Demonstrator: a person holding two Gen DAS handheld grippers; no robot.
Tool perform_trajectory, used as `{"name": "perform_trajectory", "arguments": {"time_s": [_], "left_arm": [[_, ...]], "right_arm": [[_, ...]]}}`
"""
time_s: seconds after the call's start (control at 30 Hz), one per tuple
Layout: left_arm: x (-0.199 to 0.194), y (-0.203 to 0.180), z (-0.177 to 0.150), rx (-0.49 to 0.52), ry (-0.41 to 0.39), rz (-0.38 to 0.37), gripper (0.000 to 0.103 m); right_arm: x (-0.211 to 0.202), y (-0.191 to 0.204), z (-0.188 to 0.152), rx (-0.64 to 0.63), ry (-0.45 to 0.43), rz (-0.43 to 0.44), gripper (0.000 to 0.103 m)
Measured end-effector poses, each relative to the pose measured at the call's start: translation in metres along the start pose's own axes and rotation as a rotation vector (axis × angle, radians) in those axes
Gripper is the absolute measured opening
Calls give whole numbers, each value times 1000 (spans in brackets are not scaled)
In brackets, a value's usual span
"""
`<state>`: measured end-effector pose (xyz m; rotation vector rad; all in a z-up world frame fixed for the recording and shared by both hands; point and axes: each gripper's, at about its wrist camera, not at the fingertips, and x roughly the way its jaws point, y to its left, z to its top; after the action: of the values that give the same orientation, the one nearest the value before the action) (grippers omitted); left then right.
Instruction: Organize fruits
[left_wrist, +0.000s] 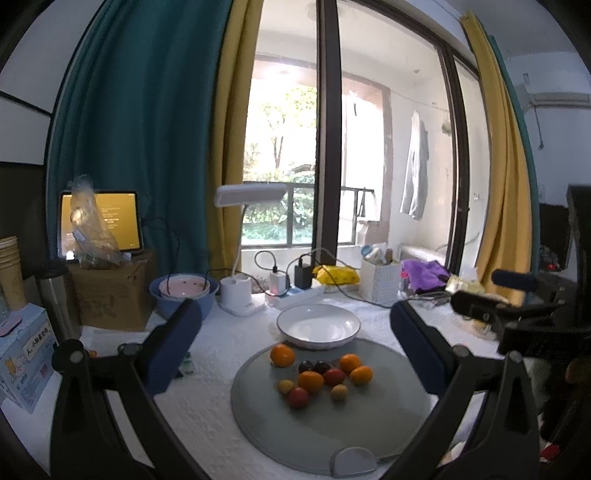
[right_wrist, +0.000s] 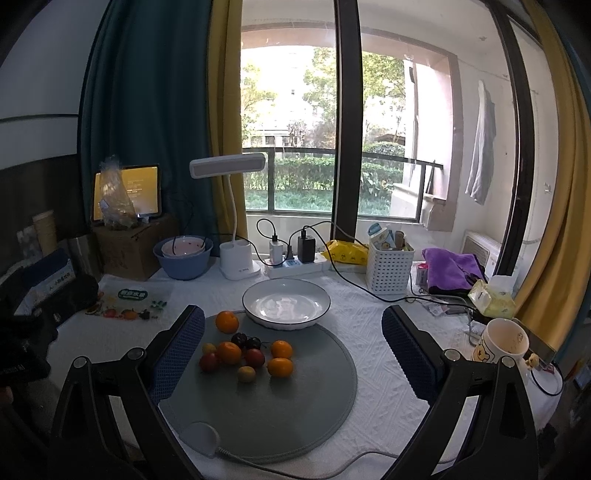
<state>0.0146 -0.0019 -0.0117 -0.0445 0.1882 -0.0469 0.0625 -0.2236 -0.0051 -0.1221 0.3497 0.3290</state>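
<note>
Both the left tongs (left_wrist: 295, 339) and right tongs (right_wrist: 293, 349) hang released, gripping nothing. The fruits (right_wrist: 245, 350) lie clustered on the grey mat (right_wrist: 314, 387) between their fingers, the empty white plate (right_wrist: 286, 302) just beyond, likely their destination.

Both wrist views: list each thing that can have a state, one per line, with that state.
left gripper: open, holding nothing
right gripper: open, holding nothing
white plate: upright, empty
fruits: loose on the grey mat, none in the plate
tablet: screen lit
desk lamp: appears off
power strip: two chargers plugged in
mug: upright
</note>
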Motion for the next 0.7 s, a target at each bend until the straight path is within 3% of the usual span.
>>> {"name": "perform_trajectory", "arguments": {"time_s": [0.3,0.5,0.7], "left_arm": [[42,9,-24,-33,84,39,103],[76,10,-43,-12,193,29,102],[116,15,-69,5,358,49,102]], "right_arm": [[46,-18,-8,5,72,-22,90],[82,-24,-18,25,150,-15,83],[120,-24,-36,40,248,16,78]]}}
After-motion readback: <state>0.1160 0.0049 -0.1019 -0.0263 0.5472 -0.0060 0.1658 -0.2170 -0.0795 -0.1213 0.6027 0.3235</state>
